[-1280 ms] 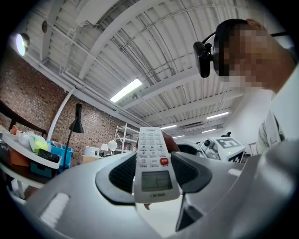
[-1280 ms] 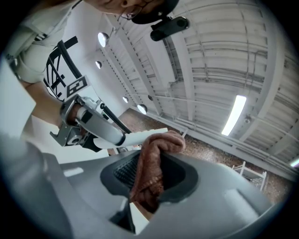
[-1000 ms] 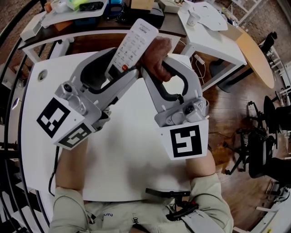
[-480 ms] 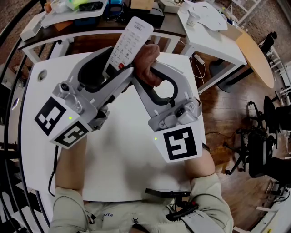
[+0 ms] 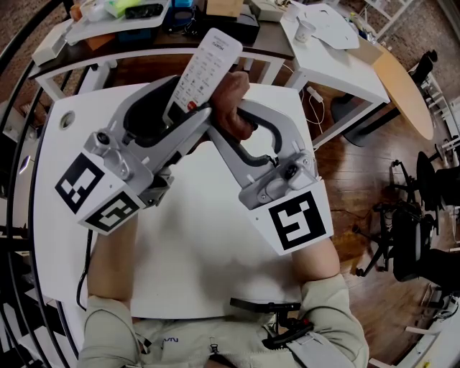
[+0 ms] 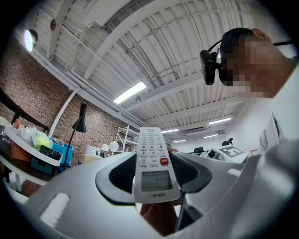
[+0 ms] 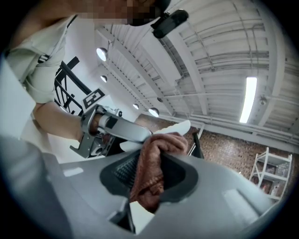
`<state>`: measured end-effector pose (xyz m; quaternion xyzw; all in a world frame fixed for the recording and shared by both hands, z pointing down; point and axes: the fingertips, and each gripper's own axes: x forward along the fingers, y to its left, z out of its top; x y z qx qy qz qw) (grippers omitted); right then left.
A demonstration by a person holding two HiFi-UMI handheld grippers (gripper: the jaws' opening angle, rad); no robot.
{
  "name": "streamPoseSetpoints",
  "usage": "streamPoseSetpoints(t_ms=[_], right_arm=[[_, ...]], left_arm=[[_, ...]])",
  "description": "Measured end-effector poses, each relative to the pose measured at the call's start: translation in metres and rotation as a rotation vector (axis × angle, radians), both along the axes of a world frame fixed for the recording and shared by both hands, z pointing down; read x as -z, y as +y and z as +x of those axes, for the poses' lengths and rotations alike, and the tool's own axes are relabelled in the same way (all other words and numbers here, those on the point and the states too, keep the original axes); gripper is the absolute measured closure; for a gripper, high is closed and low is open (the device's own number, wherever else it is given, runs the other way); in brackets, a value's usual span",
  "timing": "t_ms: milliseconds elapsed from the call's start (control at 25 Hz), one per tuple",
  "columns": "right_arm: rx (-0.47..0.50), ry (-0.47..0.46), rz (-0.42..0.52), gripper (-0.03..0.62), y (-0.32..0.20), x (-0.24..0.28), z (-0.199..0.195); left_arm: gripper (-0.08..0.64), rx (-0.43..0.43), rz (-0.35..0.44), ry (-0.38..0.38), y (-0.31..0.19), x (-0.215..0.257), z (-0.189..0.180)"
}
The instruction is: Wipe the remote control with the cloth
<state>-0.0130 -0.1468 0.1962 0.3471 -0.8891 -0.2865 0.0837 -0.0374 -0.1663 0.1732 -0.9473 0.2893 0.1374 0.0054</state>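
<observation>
A white remote control (image 5: 205,67) with a red button and a small screen stands raised over the white table, and my left gripper (image 5: 185,108) is shut on its lower end. In the left gripper view the remote (image 6: 153,161) sits upright between the jaws. My right gripper (image 5: 231,113) is shut on a bunched brown cloth (image 5: 233,100), which presses against the remote's right side and back. The right gripper view shows the cloth (image 7: 153,170) clamped between the jaws, with the remote's white edge (image 7: 180,128) behind it.
The white table (image 5: 208,251) lies below both grippers. A second white table (image 5: 338,61) stands at the back right, and a cluttered desk (image 5: 129,18) runs along the back. Chairs (image 5: 413,230) stand on the wooden floor at the right.
The right gripper with the cloth has shifted left along the remote and rolled, so its marker cube now sits lower right. The left gripper and remote have barely moved.
</observation>
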Motion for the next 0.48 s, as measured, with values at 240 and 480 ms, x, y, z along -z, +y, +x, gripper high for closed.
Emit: streamPoseSetpoints(t_ms=[240,480], right_arm=[[-0.059,0.011,0.030,0.488,-0.007,0.007,0.015],[-0.173,-0.075,0.103,0.488,-0.018,0.033,0.042]], left_arm=[[0.316,0.009,0.008,-0.010,0.001,0.001,0.001],[0.316,0.041,0.059,-0.089,0.002,-0.002,0.006]])
